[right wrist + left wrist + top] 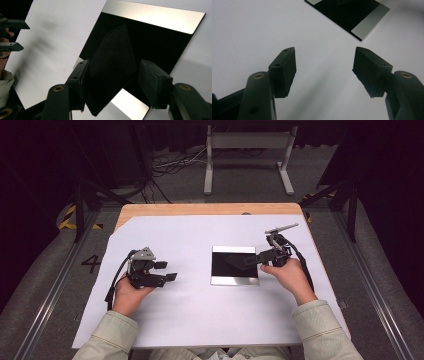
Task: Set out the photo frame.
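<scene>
A square black plate (234,280) with silver strips along its near and far edges lies flat on the white sheet, right of centre. My right gripper (251,260) reaches over its right part. A thin black card (112,62) stands tilted between the jaws, just above the plate (155,16). The card leans on the left pad, and a narrow gap shows at the right pad. My left gripper (167,271) rests on the sheet to the plate's left, jaws wide and empty (324,70). It points toward the plate's corner (370,21) and appears at the far left of the right gripper view (17,35).
The white sheet (200,315) covers most of a wooden table (200,209). Beyond the far edge, a grey metal stand (247,142) and cables lie on the floor. The person's sleeves come in at the bottom.
</scene>
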`<action>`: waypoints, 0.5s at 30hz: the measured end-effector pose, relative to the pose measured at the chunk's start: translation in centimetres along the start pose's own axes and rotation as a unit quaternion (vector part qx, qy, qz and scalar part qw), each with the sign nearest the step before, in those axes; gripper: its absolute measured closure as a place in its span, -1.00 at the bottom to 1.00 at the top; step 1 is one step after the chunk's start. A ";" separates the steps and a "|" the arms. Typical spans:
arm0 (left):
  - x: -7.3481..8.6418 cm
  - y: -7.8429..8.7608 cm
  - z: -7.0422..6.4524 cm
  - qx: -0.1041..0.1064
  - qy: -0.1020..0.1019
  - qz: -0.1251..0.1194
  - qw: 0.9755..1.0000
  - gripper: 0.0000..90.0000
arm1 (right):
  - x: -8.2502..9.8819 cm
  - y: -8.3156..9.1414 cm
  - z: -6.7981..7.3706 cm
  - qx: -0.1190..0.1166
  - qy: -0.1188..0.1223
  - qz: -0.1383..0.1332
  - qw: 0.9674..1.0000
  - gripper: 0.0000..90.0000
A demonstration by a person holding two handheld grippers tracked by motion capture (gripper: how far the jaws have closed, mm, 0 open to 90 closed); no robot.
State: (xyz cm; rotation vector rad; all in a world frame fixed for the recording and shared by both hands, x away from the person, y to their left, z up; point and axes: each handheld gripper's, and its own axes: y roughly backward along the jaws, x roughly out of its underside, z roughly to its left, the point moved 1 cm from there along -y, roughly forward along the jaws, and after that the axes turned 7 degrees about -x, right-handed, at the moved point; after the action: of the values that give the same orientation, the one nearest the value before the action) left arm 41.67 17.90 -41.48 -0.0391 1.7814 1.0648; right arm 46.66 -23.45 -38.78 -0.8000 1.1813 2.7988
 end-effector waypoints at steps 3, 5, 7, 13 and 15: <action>0.0 0.0 0.0 -0.002 -0.002 0.001 1.000 -0.21 | 0.0 -0.2 0.1 -0.002 0.000 0.004 1.000 -0.02; 0.0 0.0 0.0 -0.002 -0.003 0.001 1.000 -0.21 | 0.0 -0.3 0.1 -0.004 0.001 0.006 1.000 -0.01; 0.0 0.0 0.0 0.000 -0.001 0.002 1.000 -0.21 | -0.1 -0.4 0.1 -0.008 -0.003 0.008 1.000 0.02; 0.0 -0.1 0.0 0.001 -0.001 0.002 1.000 -0.21 | -0.1 -0.4 0.1 -0.012 -0.007 0.010 1.000 0.07; 0.0 -0.1 0.0 0.001 -0.001 0.001 1.000 -0.21 | -0.1 -0.3 0.1 -0.012 -0.015 0.008 1.000 0.15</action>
State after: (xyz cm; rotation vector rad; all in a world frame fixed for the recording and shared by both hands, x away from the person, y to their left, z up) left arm 41.68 17.83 -41.50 -0.0345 1.7819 1.0641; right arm 46.82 -23.14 -38.91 -0.7518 1.1564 2.8338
